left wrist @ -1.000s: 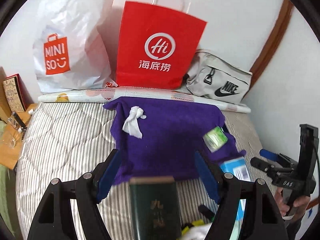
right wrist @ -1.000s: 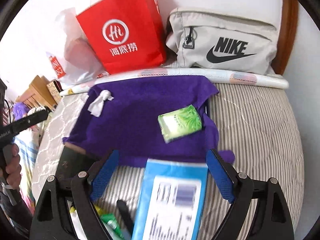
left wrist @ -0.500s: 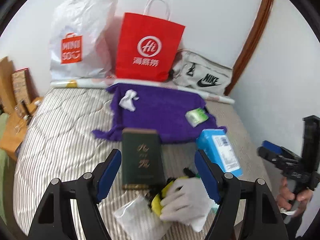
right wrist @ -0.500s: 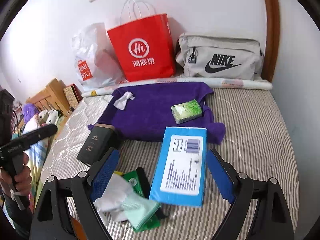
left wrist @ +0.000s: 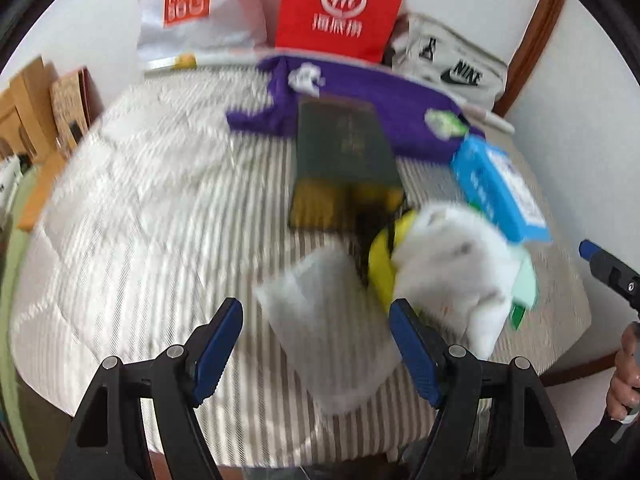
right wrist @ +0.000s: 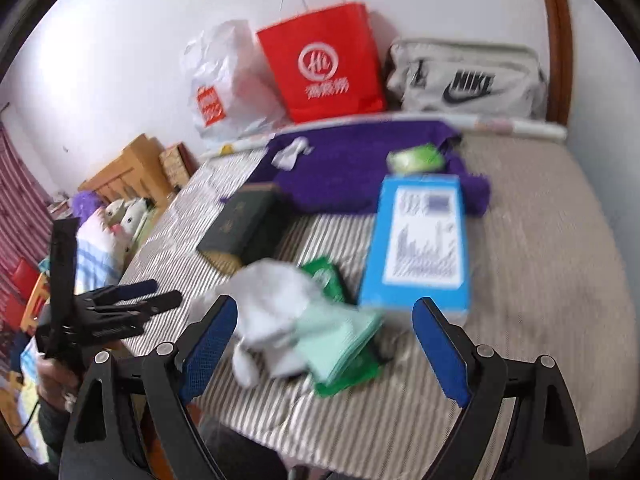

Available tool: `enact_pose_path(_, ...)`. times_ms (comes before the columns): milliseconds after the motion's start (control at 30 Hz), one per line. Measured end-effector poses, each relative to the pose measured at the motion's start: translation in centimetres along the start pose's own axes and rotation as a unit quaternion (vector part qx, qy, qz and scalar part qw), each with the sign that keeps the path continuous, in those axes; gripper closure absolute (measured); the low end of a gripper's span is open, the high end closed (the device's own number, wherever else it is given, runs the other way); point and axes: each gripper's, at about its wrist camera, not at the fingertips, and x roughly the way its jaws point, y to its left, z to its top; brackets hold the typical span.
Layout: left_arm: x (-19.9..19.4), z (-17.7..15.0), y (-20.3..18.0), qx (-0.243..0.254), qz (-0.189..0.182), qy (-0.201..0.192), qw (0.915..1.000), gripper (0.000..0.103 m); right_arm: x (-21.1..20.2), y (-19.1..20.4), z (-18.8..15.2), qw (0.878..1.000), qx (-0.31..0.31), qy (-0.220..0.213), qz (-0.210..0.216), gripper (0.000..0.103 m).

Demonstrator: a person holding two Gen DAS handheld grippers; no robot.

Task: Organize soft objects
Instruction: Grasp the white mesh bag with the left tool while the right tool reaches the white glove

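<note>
A purple cloth lies spread at the far side of the striped bed, with a crumpled white tissue and a green tissue pack on it. Near the front edge lies a heap: a white glove, a yellow item, a mint cloth and a clear plastic bag. My left gripper is open and empty, just in front of the heap. My right gripper is open and empty over the glove and mint cloth. Both views are blurred.
A dark green box and a blue box lie mid-bed. A red paper bag, a white Miniso bag and a grey Nike bag stand against the wall. Wooden furniture is left of the bed.
Both grippers have pulled back toward the front edge of the bed. The heap of glove, cloth and plastic bag has come into view close to the fingers. Both stay open.
</note>
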Motion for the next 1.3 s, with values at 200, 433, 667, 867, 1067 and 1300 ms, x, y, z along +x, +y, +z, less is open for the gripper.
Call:
enact_pose_path(200,2.8,-1.4,-0.8,-0.018,-0.001,0.035,0.9992,0.029,0.8,0.1,-1.5,1.0,-0.002,0.014,0.003,0.014)
enact_pose_path(433,4.5,-1.8,-3.8,0.027,0.035,0.037,0.9983,0.01,1.4,-0.4,-2.1,1.0,0.008,0.027,0.004,0.014)
enact_pose_path(667,5.6,-1.6,-5.8,0.069,0.083,0.029,0.9937,0.002,2.6,-0.8,-2.5,0.999,0.018,0.047,0.001,0.014)
enact_pose_path(867,4.8,-1.4,-2.7,0.055,0.087,0.036,0.9941,0.002,2.9,-0.1,-2.8,0.999,0.003,0.054,-0.004,0.014)
enact_pose_path(1067,3.6,-1.8,0.6,0.023,0.071,0.03,0.9967,0.005,3.3,0.4,-2.9,0.999,-0.008,0.053,-0.005,0.014)
enact_pose_path(1300,4.2,-1.4,0.4,0.009,0.09,0.013,0.9958,0.005,3.4,1.0,-3.2,0.998,-0.023,0.058,-0.006,0.014)
